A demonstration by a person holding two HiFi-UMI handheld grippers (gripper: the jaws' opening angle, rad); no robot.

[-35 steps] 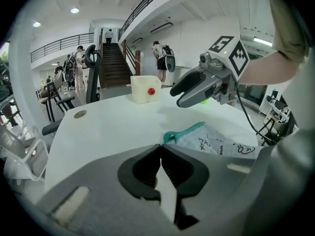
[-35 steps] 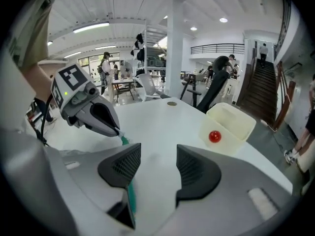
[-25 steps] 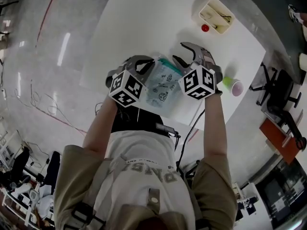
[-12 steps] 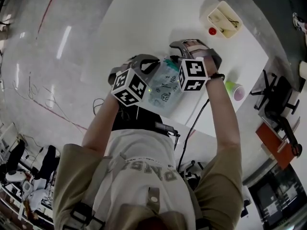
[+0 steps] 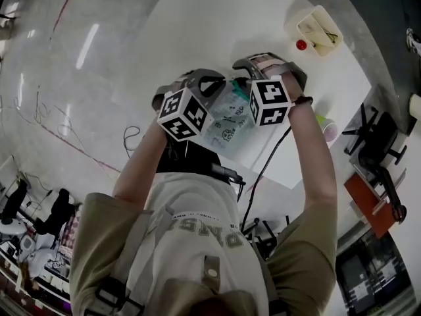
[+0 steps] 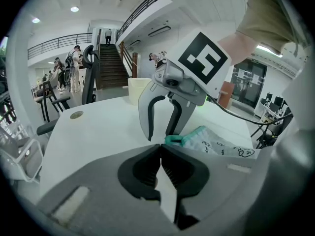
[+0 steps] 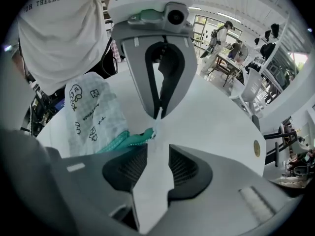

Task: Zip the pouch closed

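Closing on the teal zipper end (image 7: 135,137) of the pouch (image 7: 91,114), the right gripper (image 7: 157,149) had jaws narrowing, pads not yet pressing. The left gripper (image 6: 160,149) was clamped tight on that same pouch corner. The printed bag sat at the near edge of the white table (image 7: 216,117). Farther out stood a cream bin (image 5: 318,30); beyond, a staircase (image 6: 109,58) and railed balcony (image 6: 59,42).

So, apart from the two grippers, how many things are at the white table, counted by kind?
pouch: 1
cups: 2, the green cup and the pink cup
box: 1, open on top; what lies inside is too small to tell
red round thing: 1
Total: 5
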